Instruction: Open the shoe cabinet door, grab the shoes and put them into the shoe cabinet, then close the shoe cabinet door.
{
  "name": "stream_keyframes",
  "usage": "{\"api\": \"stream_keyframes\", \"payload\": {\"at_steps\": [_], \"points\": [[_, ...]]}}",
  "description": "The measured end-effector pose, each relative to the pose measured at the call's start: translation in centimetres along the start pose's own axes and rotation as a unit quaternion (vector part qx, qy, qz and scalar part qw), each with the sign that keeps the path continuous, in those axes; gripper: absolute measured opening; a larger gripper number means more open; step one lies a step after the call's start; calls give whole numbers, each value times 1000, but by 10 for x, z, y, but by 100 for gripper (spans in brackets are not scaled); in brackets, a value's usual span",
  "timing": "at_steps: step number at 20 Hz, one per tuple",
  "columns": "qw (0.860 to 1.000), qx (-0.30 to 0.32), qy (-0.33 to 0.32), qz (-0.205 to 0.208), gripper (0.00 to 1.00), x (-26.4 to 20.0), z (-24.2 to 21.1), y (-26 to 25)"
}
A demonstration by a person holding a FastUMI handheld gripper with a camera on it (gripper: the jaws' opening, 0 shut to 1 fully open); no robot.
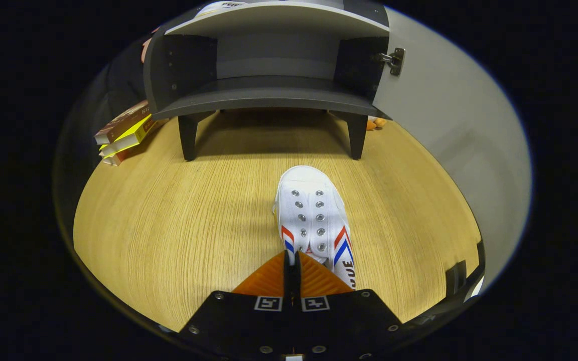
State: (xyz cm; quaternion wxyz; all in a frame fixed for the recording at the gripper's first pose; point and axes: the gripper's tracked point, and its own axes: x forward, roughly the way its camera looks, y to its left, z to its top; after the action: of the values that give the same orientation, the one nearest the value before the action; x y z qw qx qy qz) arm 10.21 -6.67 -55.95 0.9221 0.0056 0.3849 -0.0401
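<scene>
My gripper [291,260] is clenched on the heel edge of the white shoe [314,220], fingers nearly together. The shoe lies toe-forward on the light wood-grain floor [168,225], just ahead of the fingers. Beyond it stands the dark shoe cabinet [269,90] on short legs, its grey door [444,125] swung open to the right, inner shelf bare. Stacked books [126,133] lie beside the cabinet's left leg.

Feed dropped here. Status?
Gripper shut on shoe, pinching its heel-side edge. Cabinet door open, shelf bare. Floor path ahead unobstructed.
</scene>
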Motion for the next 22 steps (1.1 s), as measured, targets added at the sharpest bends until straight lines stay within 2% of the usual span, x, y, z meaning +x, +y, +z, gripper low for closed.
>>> {"api": "stream_keyframes", "payload": {"at_steps": [5, 11, 22], "points": [[998, 52, -19, 23, 0, -18, 16, -2], [996, 66, -58, 34, 0, -60, 47, -1], [983, 64, -167, 30, 0, -189, 162, -1]]}}
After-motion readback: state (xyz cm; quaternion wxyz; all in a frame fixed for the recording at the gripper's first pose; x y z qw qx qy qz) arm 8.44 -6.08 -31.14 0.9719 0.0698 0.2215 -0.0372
